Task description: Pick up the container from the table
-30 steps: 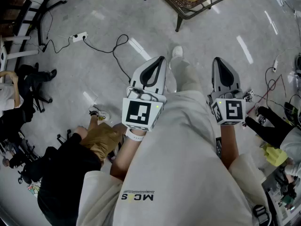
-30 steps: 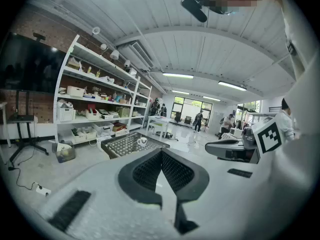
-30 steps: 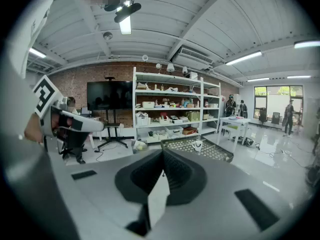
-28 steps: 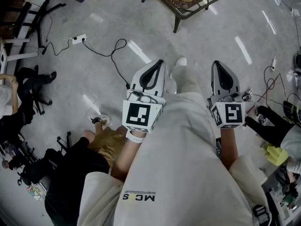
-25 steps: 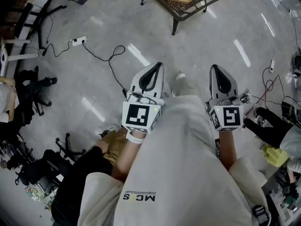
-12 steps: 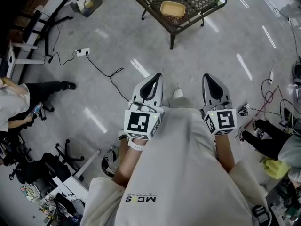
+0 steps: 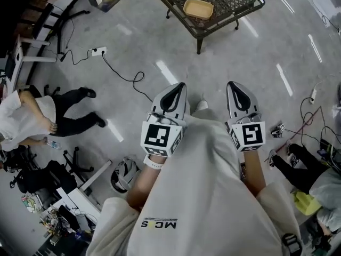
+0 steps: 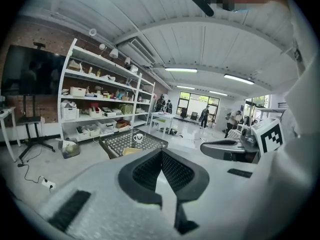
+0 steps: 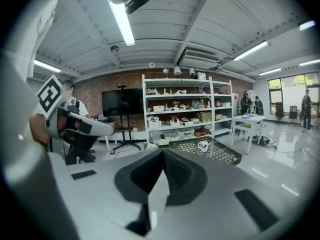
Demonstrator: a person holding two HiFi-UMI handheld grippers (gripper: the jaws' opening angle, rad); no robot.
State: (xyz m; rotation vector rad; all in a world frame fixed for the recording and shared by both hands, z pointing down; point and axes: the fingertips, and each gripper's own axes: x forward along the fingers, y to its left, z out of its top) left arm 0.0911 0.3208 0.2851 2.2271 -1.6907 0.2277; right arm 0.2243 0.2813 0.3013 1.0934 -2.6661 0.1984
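A shallow tan container sits on a low black mesh table at the top of the head view, well ahead of both grippers. My left gripper and right gripper are held side by side in front of the person's body, both shut and holding nothing. The left gripper view looks past the shut jaws to the table, a white mug and the container's edge. In the right gripper view the table and mug lie beyond the shut jaws.
A person crouches on the floor at left, by chairs and clutter. A power strip and cable lie on the grey floor left of the table. More cables and a seated person are at right. Shelving lines the wall.
The table with the container has come further into the head view and lower in the frame. Both grippers stay shut and side by side. People at left have shifted.
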